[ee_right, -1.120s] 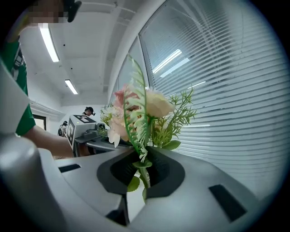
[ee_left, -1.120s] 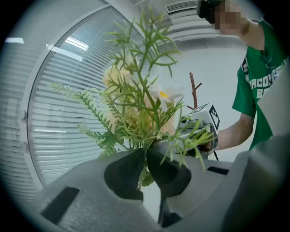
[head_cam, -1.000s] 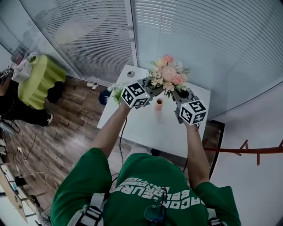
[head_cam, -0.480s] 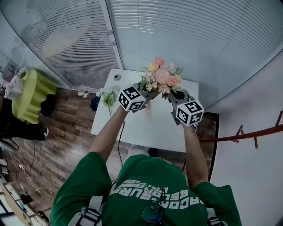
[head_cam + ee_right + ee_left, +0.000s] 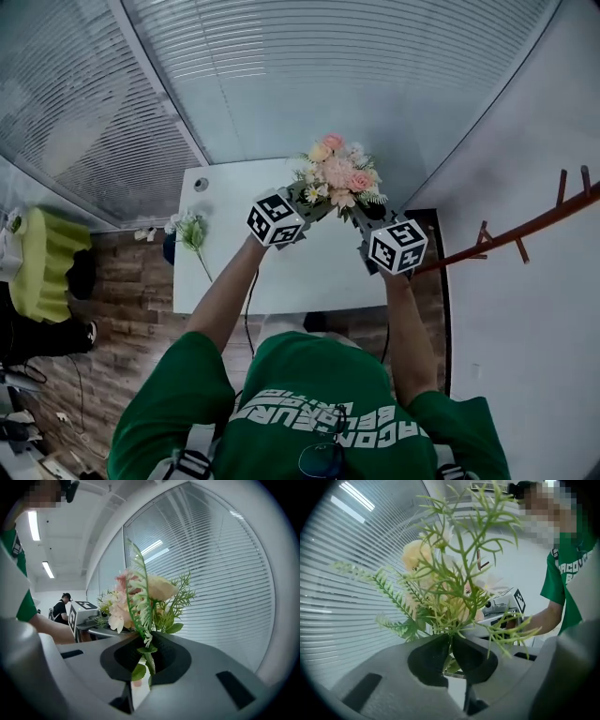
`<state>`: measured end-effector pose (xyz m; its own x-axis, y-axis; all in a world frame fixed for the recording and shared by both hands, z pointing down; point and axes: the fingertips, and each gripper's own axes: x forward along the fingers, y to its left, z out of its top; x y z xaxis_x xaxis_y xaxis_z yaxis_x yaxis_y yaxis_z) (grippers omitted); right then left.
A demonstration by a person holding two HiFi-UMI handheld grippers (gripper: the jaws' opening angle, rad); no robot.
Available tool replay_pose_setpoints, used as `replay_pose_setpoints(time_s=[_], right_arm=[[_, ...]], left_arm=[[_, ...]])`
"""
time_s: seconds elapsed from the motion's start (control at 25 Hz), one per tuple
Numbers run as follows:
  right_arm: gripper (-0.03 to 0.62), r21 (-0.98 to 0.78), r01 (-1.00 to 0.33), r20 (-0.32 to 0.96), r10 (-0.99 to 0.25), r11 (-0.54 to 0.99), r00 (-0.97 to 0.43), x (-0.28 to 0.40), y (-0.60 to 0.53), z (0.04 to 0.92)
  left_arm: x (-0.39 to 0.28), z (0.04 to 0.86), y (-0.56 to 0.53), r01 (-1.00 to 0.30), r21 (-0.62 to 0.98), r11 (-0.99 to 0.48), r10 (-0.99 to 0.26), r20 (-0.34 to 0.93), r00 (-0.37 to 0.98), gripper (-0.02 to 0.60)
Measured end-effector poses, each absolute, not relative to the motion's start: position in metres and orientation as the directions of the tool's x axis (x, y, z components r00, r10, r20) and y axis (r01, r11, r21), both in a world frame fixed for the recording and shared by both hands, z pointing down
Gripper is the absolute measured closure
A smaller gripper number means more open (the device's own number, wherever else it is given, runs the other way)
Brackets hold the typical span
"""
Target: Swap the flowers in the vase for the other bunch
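A bouquet of pink and peach flowers [image 5: 339,173] with green fern sprigs hangs in the air over the back right of the white table [image 5: 281,272]. My left gripper [image 5: 314,202] is shut on its stems from the left, and my right gripper [image 5: 362,210] is shut on them from the right. In the left gripper view the stems [image 5: 450,634] are pinched between the dark pads [image 5: 429,660]. The right gripper view shows a leafy stem [image 5: 149,660] clamped the same way. The other bunch [image 5: 187,230], white and green, lies at the table's left edge. No vase shows in the head view.
A small round fitting [image 5: 200,185] sits at the table's back left corner. Slatted blinds [image 5: 309,56] close off the back. A wooden coat rack [image 5: 525,234] juts out on the right, and a yellow-green covered thing [image 5: 42,262] stands on the wooden floor at far left.
Both grippers have swung sideways with the bouquet still in them, and the head view has turned with them. The small vase seen under the bouquet a second ago no longer shows.
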<state>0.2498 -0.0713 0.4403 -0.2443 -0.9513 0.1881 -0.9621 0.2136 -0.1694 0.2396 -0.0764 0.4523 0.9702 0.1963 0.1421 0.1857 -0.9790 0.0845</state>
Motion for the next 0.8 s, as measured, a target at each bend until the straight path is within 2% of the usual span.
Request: replay_pose_setpoints(time_s=[0.36,0.8], right_arm=[[0.554,-0.207,-0.975,0.229,-0.965,0.082,-0.129,0.286,-0.032,0.452],[0.554,-0.252,-0.968,0.294,-0.951,0.022,-0.098,0.296,-0.011,0.491]], left_arm=[[0.277,0.464,-0.038,0.304,0.136,-0.943,0.322,0.147,0.935,0.549],[0.287,0.503,-0.018,0.322,0.231,-0.918,0.363,0.167,0.917,0.549]])
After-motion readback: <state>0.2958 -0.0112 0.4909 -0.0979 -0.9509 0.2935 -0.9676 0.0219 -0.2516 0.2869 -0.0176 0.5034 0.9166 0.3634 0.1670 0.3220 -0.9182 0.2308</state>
